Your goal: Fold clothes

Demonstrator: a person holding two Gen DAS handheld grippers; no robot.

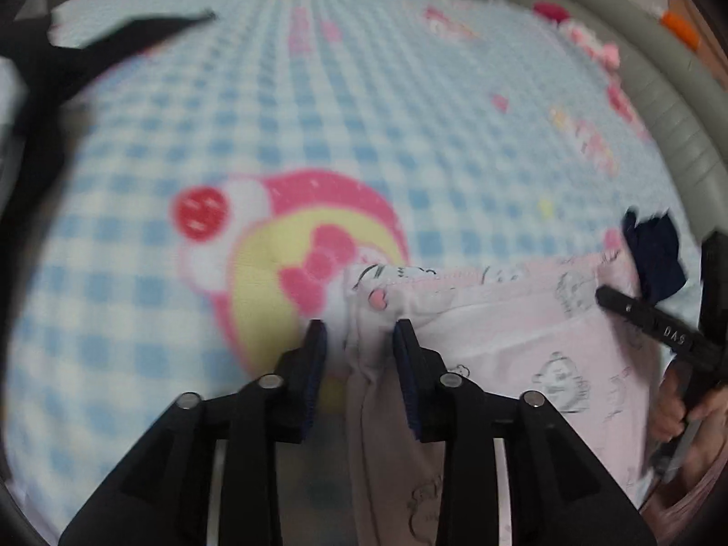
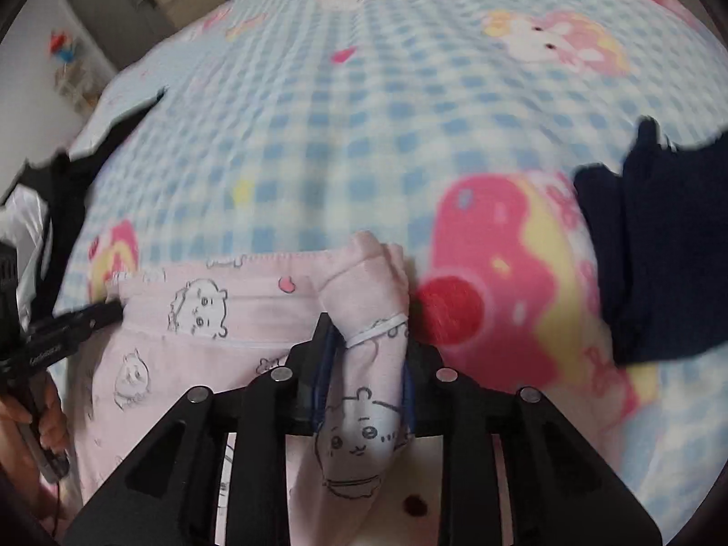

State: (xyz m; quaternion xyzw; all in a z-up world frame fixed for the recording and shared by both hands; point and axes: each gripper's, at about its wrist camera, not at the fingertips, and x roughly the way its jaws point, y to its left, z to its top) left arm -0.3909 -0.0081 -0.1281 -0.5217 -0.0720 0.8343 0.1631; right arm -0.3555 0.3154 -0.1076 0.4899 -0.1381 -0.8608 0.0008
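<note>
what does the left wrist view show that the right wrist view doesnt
Only the left wrist view shows the grey padded edge along the bed's right side, an orange object beyond it, and the left gripper from behind, its fingers either side of a pink garment corner.

Only the right wrist view shows the grey cabinet, a cartoon bunny print, and the right gripper pinching bunched fabric.

Both show the blue checked blanket, the pink garment, dark blue clothing and black clothing.

left wrist: low, close over bed [image 1: 318, 91] | right wrist: same | shared: pink garment [image 1: 523, 318]
</note>
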